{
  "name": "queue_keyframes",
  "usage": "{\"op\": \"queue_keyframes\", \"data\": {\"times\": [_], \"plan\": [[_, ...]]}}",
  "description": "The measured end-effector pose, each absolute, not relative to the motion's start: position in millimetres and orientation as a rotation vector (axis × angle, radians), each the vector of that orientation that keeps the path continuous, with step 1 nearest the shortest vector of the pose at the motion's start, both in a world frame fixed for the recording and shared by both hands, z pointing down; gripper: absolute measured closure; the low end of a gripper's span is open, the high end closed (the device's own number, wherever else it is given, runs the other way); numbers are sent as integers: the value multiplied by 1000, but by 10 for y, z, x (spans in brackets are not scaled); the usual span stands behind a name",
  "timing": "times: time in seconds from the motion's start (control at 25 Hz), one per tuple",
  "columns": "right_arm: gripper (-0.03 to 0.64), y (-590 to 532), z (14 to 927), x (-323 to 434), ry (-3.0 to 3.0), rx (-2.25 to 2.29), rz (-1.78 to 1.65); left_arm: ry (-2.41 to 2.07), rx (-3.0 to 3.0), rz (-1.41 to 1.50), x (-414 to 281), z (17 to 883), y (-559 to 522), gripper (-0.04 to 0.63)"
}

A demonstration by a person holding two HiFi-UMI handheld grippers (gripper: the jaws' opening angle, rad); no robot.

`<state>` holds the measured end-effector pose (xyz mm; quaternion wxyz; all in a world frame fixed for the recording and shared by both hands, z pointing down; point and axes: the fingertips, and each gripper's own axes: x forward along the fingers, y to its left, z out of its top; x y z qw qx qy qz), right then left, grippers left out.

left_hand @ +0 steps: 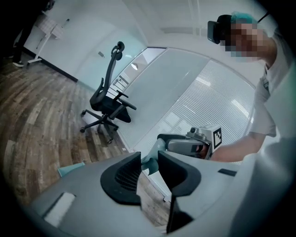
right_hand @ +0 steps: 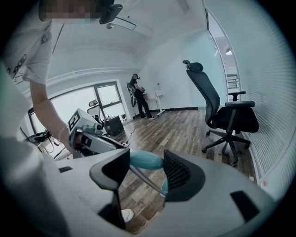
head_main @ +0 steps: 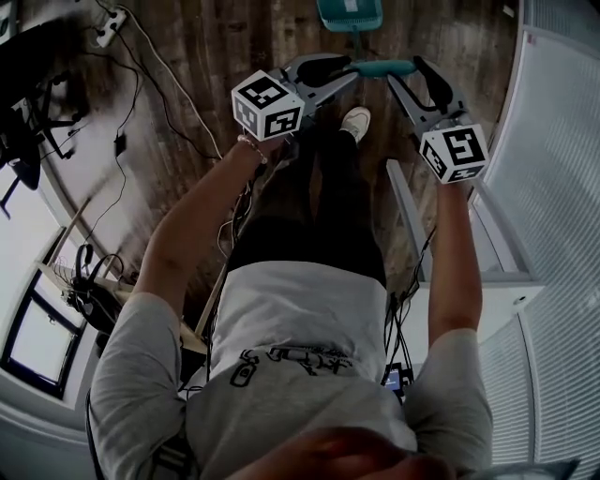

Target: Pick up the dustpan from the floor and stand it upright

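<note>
wood floor [head_main: 216, 47] around the dustpan [head_main: 349, 14] is open. cables [head_main: 120, 145] and a power strip [head_main: 111, 26] far left, glass wall [head_main: 562, 141] close on the right, office chair [right_hand: 222, 111] against it.

The dustpan [head_main: 349, 13] is teal, and its handle [head_main: 380, 67] is the same teal. The left gripper [head_main: 352, 71] and right gripper [head_main: 405, 71] are grey with black pads, their cubes [head_main: 267, 105] white with black square markers. The floor [head_main: 216, 56] shows brown wood planks. The chair [left_hand: 107, 104] is black.
</note>
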<state>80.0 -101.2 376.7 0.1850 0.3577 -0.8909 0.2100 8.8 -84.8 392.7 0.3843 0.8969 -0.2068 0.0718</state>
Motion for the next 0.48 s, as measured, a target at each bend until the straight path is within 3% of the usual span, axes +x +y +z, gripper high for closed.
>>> {"op": "queue_keyframes", "data": {"times": [0.48], "plan": [[408, -845, 3760, 951, -2412, 1054, 586, -536, 2391, 313, 200, 3816, -762, 491]]}}
